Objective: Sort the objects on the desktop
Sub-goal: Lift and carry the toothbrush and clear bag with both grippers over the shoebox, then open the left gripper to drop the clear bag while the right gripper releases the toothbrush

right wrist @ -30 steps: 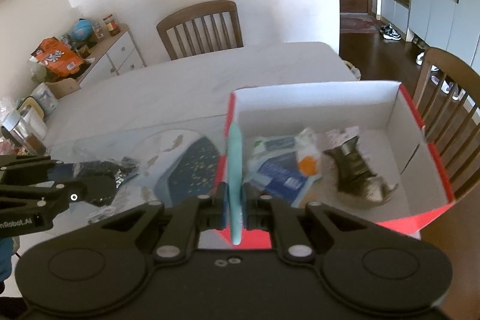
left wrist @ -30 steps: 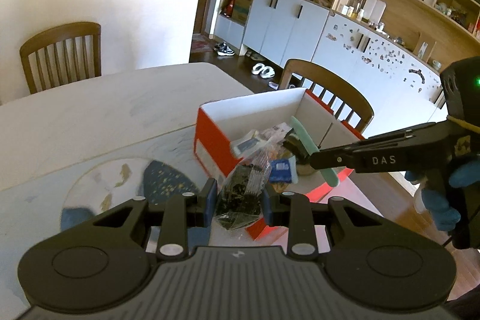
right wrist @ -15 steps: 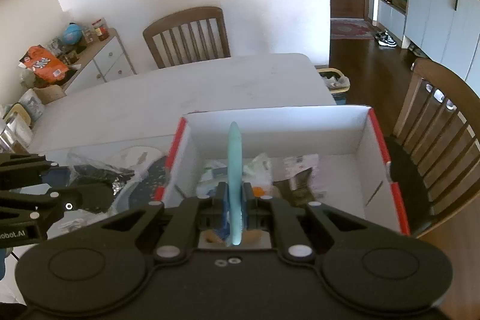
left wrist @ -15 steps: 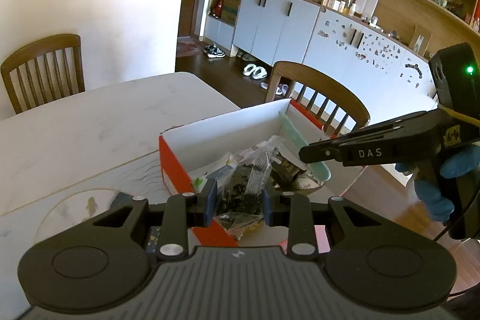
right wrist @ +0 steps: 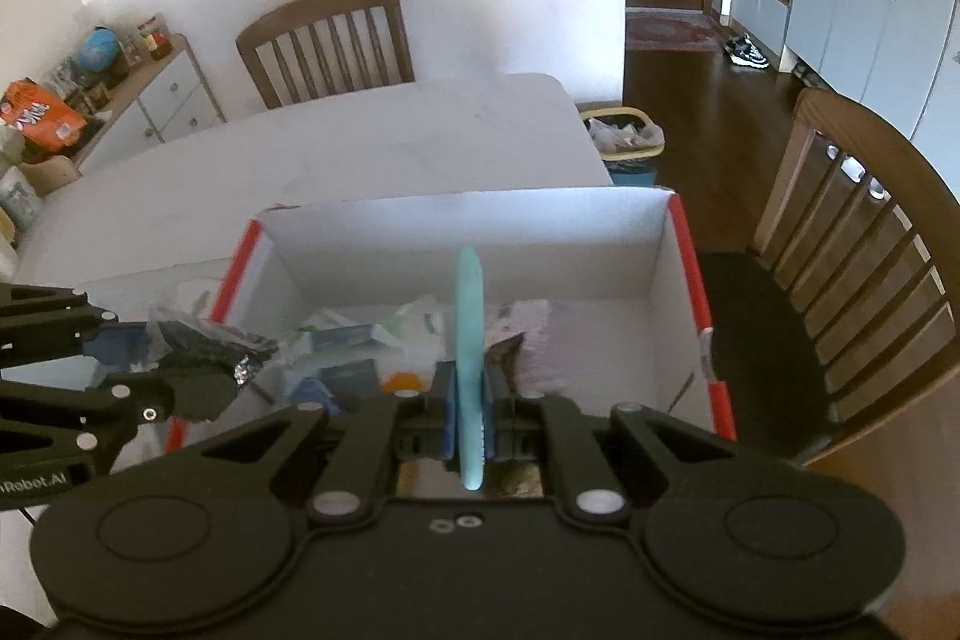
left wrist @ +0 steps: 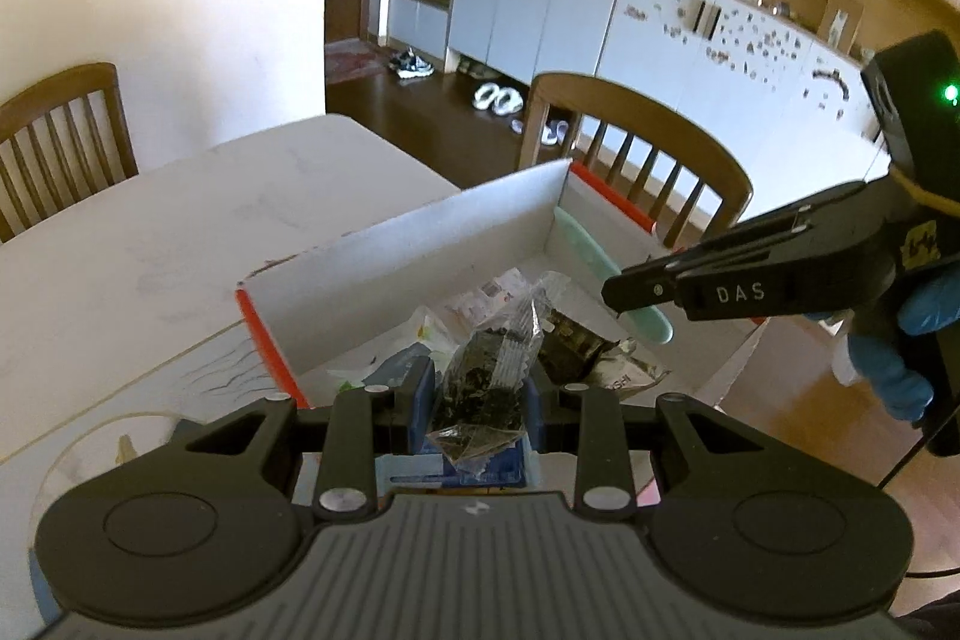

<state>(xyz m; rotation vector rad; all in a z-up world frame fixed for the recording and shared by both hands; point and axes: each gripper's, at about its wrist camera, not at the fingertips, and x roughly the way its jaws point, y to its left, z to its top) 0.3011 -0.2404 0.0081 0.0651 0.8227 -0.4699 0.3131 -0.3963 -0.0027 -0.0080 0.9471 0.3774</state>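
so both grippers hang over the box [right wrist: 468,226]: left gripper [left wrist: 480,391] pinching a dark packet [left wrist: 489,376], right gripper [right wrist: 470,415] clamped edge-on on a teal strip [right wrist: 468,316], long axis pointing ahead.

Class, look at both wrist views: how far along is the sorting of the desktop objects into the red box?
Done: several packets already lie inside the red box. In hand: the left hand-held gripper is shut on a clear bag of dark bits, and the right hand-held gripper is shut on a flat teal tool, both above the box. Left: releasing these two. The table beyond looks bare.
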